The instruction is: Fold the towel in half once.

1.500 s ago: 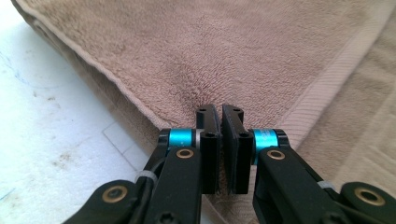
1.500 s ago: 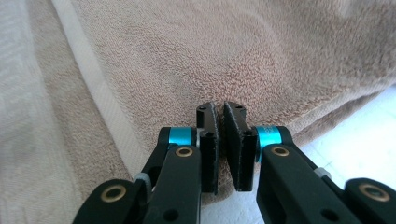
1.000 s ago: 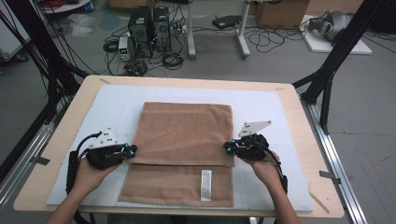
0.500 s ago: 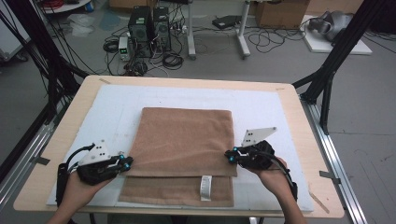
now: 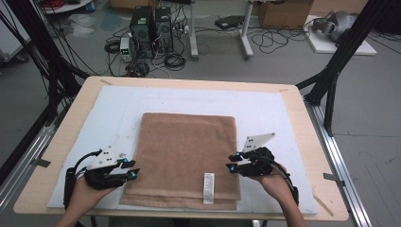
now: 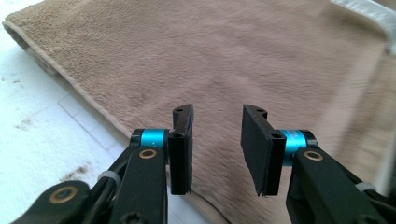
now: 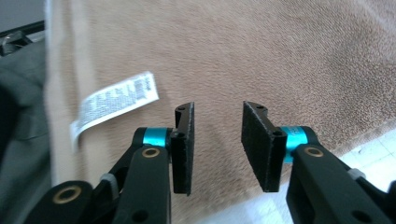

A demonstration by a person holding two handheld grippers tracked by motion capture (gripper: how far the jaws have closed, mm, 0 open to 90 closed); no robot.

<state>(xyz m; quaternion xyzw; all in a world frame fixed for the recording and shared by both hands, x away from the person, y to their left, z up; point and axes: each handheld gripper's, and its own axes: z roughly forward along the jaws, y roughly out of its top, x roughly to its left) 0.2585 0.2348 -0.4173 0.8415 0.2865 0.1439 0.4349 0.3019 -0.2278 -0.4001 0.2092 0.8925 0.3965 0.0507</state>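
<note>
Fingers of both grippers have just opened, letting go of the folded towel (image 5: 187, 156), nothing between them.

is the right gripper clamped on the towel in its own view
No, the right gripper has its jaws apart with nothing between them, the brown towel lying beyond.

Towel (image 5: 187, 156): brown terry cloth, matt, fuzzy nap, flat woven hem. Label (image 5: 208, 181): white, printed, smooth fabric. Mat (image 5: 265, 104): white, matt, scuffed. Table (image 5: 302, 118): pale wood, smooth. Left gripper (image 6: 217, 149): matt black plastic, rough black pads (image 6: 254, 144), glossy blue metal collars.
</note>
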